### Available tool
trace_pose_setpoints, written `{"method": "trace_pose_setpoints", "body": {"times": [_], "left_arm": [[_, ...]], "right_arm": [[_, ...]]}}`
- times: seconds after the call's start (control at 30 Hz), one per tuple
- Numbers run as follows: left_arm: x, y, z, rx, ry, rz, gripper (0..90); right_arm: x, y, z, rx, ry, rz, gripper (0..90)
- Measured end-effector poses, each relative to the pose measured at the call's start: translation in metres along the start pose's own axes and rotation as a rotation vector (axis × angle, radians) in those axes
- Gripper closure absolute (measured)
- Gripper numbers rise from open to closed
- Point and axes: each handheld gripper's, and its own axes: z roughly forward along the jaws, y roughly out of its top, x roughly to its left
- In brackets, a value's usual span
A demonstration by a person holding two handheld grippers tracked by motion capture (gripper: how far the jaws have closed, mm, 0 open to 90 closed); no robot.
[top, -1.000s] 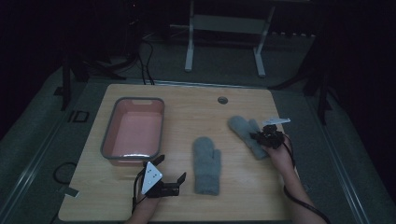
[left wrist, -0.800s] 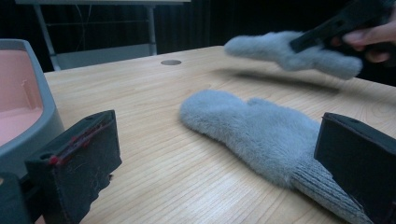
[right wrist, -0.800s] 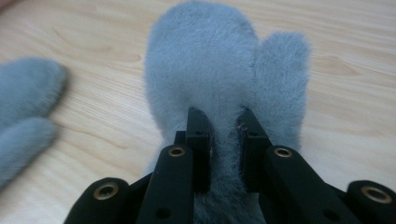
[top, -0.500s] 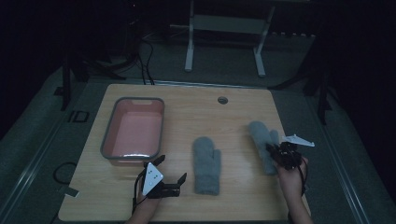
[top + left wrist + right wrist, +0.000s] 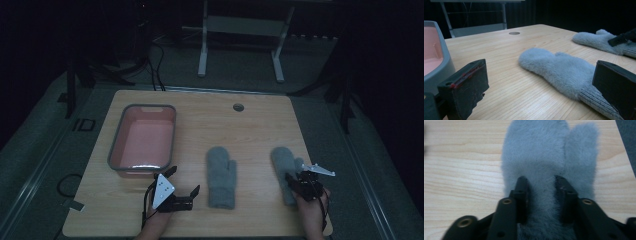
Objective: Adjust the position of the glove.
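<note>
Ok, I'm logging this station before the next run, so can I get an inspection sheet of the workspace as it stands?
Surface: wooden table, round hole near far edge.
Job's things: two grey mittens, middle mitten lying free, right mitten gripped; pink bin at left.
Clutter: nothing seen.
Grippers: left gripper open beside the middle mitten; right gripper shut on the right mitten.
Cables: cords on floor behind.
Surroundings: dark room, white stand.

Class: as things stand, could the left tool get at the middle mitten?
Probably yes: the left tool is open, and bare table alone lies between it and the middle mitten.
</note>
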Motion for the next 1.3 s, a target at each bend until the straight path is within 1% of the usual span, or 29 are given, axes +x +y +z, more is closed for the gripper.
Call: {"method": "trace_pose_setpoints", "body": {"times": [0.03,0.13,0.17,0.2,0.27,0.3,0.37,0.4,0.43,0.47,0.5,0.57,0.6,0.63,0.67,0.73,0.77,0.8,0.83,0.87,0.9,0.93,0.97,1.0,1.03,1.07,1.13,1.27,1.3], "left_arm": [[0.0,0.0,0.0,-0.001,-0.001,0.0,0.7],[0.0,0.0,0.0,0.0,-0.004,-0.003,0.7],[0.0,0.0,0.0,0.0,-0.005,-0.004,0.7],[0.0,0.0,0.0,0.0,-0.005,-0.003,0.7],[0.0,0.0,0.0,0.0,-0.007,-0.003,0.7],[0.0,0.0,0.0,0.0,-0.008,-0.003,0.7],[0.0,0.0,0.0,0.0,-0.012,-0.001,0.7],[0.0,0.0,0.0,0.0,-0.012,-0.001,0.7],[0.0,0.0,0.0,0.0,-0.012,-0.001,0.7],[-0.001,0.0,0.0,0.0,-0.013,0.0,0.7],[0.0,0.0,0.0,0.001,-0.013,0.0,0.7],[0.0,0.0,0.0,0.001,-0.015,-0.001,0.7],[0.0,0.0,0.001,0.001,-0.015,-0.002,0.7],[0.0,0.0,0.001,0.001,-0.015,-0.002,0.7],[0.0,0.0,0.001,0.001,-0.016,-0.001,0.7],[-0.001,0.0,0.001,0.0,-0.017,0.001,0.7],[-0.001,0.0,0.001,0.001,-0.018,0.002,0.7],[-0.001,0.0,0.001,0.001,-0.018,0.003,0.7],[-0.001,0.0,0.001,0.001,-0.018,0.003,0.7],[-0.001,0.0,0.001,0.001,-0.019,0.003,0.7],[-0.001,0.0,0.001,0.001,-0.019,0.003,0.7],[-0.001,0.0,0.001,0.001,-0.02,0.003,0.7],[-0.001,0.0,0.001,0.001,-0.02,0.003,0.7],[-0.001,0.0,0.001,0.001,-0.019,0.004,0.7],[-0.001,0.0,0.001,0.001,-0.019,0.007,0.7],[-0.001,0.0,0.001,0.001,-0.019,0.008,0.7],[-0.001,0.0,0.001,0.0,-0.019,0.008,0.7],[-0.001,0.0,0.001,0.001,-0.017,0.005,0.7],[-0.001,0.0,0.001,0.001,-0.016,0.007,0.7]], "right_arm": [[0.0,0.0,0.0,0.0,0.0,0.0,59.6],[0.001,-0.001,0.0,0.0,0.016,-0.009,52.1],[0.0,0.0,0.0,-0.003,0.03,-0.013,47.9],[0.0,0.0,-0.002,-0.015,0.043,-0.017,46.2],[0.0,0.004,-0.006,-0.008,0.046,-0.073,40.4],[0.0,0.006,-0.006,-0.003,0.062,-0.091,39.3],[-0.003,0.01,-0.009,-0.016,0.101,-0.129,42.6],[-0.006,0.013,-0.009,-0.012,0.124,-0.153,42.7],[-0.007,0.015,-0.009,-0.011,0.134,-0.161,44.7],[-0.01,0.018,-0.009,-0.015,0.159,-0.174,46.9],[-0.012,0.02,-0.009,-0.016,0.181,-0.191,46.8],[-0.015,0.024,-0.006,-0.01,0.199,-0.229,46.8],[-0.016,0.026,-0.001,0.003,0.198,-0.289,45.9],[-0.016,0.026,-0.001,0.003,0.198,-0.289,45.9],[-0.016,0.026,0.001,0.011,0.196,-0.308,44.8],[-0.017,0.023,0.006,0.028,0.179,-0.341,48.3],[-0.016,0.019,0.011,0.041,0.157,-0.361,49.3],[-0.015,0.014,0.013,0.028,0.147,-0.373,50.3],[-0.014,0.008,0.013,-0.008,0.136,-0.372,55.4],[-0.013,0.007,0.013,-0.021,0.123,-0.364,59.9],[-0.013,0.007,0.013,-0.021,0.123,-0.364,59.9],[-0.013,0.006,0.012,-0.027,0.114,-0.346,66.1],[-0.011,0.005,0.012,-0.035,0.092,-0.312,72.6],[-0.009,0.004,0.012,-0.04,0.076,-0.293,74.9],[-0.007,0.003,0.012,-0.042,0.058,-0.293,76.3],[0.001,0.003,0.011,-0.042,0.018,-0.296,79.2],[0.003,0.003,0.01,-0.049,0.014,-0.284,80.0],[0.015,0.009,0.0,-0.078,0.04,-0.183,80.9],[0.019,0.012,-0.003,-0.088,0.039,-0.167,80.9]]}}
